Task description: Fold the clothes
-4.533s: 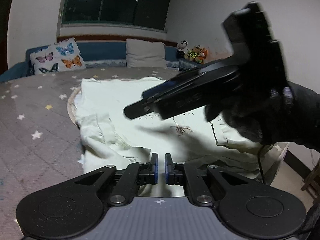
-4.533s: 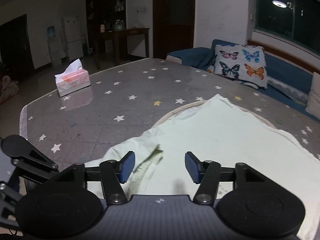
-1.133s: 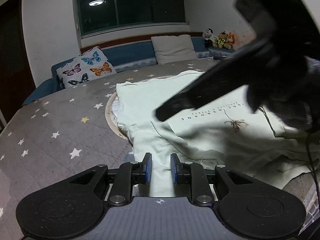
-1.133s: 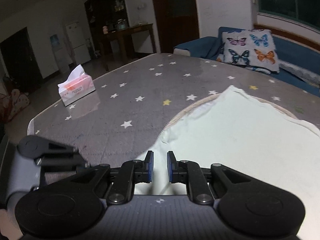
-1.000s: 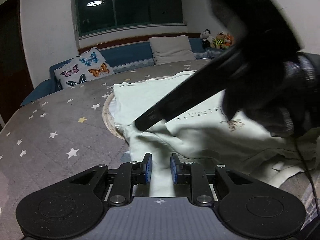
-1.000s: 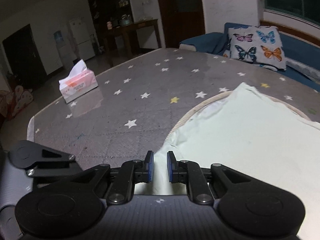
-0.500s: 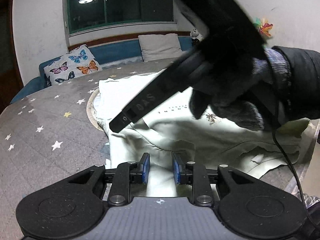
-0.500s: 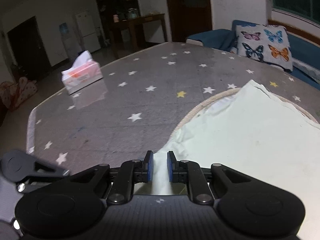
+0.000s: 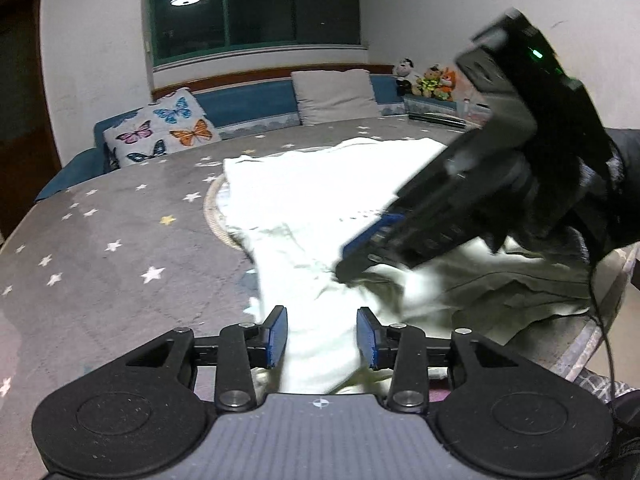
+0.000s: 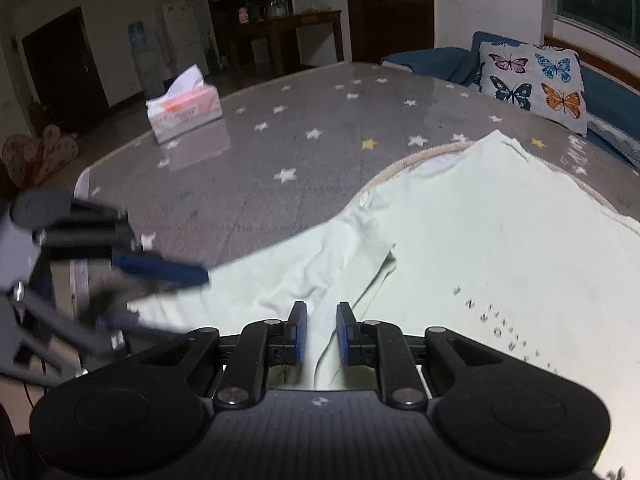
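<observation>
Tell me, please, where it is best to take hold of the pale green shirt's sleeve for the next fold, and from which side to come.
Probably grip the sleeve at its free end near the table edge, coming from the near side. It lies flat, stretched away from the shirt body, so its end is the loosest part to lift.

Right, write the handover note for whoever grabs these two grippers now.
Left gripper: jaws opening, pale green shirt cloth between the pads but not pinched.
Right gripper: jaws opening too, a fold of sleeve between the pads.
The shirt lies on the star-patterned table, print side up, near edge bunched.
Done: sleeve laid in along the body.
Left: flatten the bunched edge, fold the rest.
</observation>
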Available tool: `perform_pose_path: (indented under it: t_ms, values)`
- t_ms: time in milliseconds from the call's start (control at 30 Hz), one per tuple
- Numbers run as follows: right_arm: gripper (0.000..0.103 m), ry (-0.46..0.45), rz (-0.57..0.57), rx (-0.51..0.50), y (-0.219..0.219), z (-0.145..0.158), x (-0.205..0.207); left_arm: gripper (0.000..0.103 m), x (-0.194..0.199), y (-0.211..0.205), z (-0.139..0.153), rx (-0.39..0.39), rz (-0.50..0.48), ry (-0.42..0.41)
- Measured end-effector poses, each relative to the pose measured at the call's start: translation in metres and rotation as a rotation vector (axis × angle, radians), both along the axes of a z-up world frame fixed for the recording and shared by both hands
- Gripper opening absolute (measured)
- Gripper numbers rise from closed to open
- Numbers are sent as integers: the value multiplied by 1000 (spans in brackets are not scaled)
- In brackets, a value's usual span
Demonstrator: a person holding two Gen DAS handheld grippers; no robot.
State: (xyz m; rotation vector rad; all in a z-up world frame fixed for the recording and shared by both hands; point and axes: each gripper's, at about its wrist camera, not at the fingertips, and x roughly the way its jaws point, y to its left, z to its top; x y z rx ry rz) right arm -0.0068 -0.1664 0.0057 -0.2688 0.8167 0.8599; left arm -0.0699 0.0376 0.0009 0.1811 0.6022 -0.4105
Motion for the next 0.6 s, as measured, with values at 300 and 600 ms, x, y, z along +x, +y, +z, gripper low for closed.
perform_pose_path:
  t_ms: [300,600]
  values:
    - [32,-50,-65,0,-45,21,-29,48,-17,6,7,96,-58,-35]
    - [43,-76,-205,-64,-115,28,-78,54,-43,-13,-1,234,-295,-60]
